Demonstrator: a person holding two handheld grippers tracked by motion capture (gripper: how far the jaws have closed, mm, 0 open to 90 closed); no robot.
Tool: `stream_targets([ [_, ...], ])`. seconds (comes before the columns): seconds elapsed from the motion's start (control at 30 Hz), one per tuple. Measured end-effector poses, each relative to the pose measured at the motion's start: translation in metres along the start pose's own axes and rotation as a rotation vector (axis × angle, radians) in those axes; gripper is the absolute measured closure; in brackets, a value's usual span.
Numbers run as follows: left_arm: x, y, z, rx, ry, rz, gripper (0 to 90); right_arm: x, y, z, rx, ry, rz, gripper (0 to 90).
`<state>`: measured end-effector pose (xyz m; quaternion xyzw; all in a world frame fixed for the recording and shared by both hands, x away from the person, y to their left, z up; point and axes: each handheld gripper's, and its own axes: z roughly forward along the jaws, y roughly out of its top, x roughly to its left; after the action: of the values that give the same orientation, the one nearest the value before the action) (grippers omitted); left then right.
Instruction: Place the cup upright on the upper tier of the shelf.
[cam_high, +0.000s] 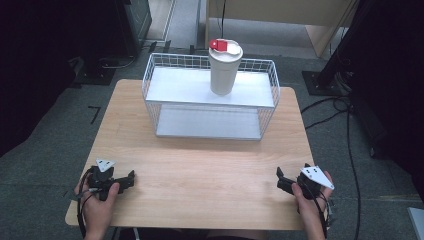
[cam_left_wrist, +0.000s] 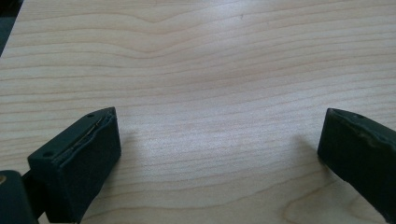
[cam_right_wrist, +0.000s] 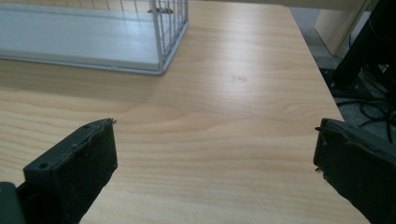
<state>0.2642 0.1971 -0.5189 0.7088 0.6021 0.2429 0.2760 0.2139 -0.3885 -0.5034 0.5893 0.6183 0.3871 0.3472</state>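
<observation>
The white cup (cam_high: 224, 70) with its red-tabbed lid (cam_high: 224, 47) stands upright on the top shelf of the wire rack (cam_high: 210, 95), toward the far side of the table (cam_high: 200, 170). Your left gripper (cam_high: 131, 178) and right gripper (cam_high: 279, 176) rest near the table's front corners, well apart from the cup, both with jaws spread wide and holding nothing.

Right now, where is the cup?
In the high view the cup stands upright on the top shelf of the wire rack, at the far middle of the table, right of the shelf's centre.
</observation>
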Motion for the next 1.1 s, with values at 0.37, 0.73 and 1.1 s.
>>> stream_targets([
  [0.37, 0.000, 0.000, 0.000, 0.000, 0.000, 0.000, 0.0, -0.021, -0.015, -0.004, 0.111, -0.047, 0.020, 0.0],
  [0.73, 0.000, 0.000, 0.000, -0.001, 0.000, -0.001, 0.0, -0.039, -0.026, -0.009, 0.198, -0.071, 0.025, 0.0],
  [1.1, 0.000, 0.000, 0.000, -0.002, 0.000, -0.002, 0.0, -0.042, -0.028, -0.008, 0.275, -0.069, -0.043, 0.0],
])
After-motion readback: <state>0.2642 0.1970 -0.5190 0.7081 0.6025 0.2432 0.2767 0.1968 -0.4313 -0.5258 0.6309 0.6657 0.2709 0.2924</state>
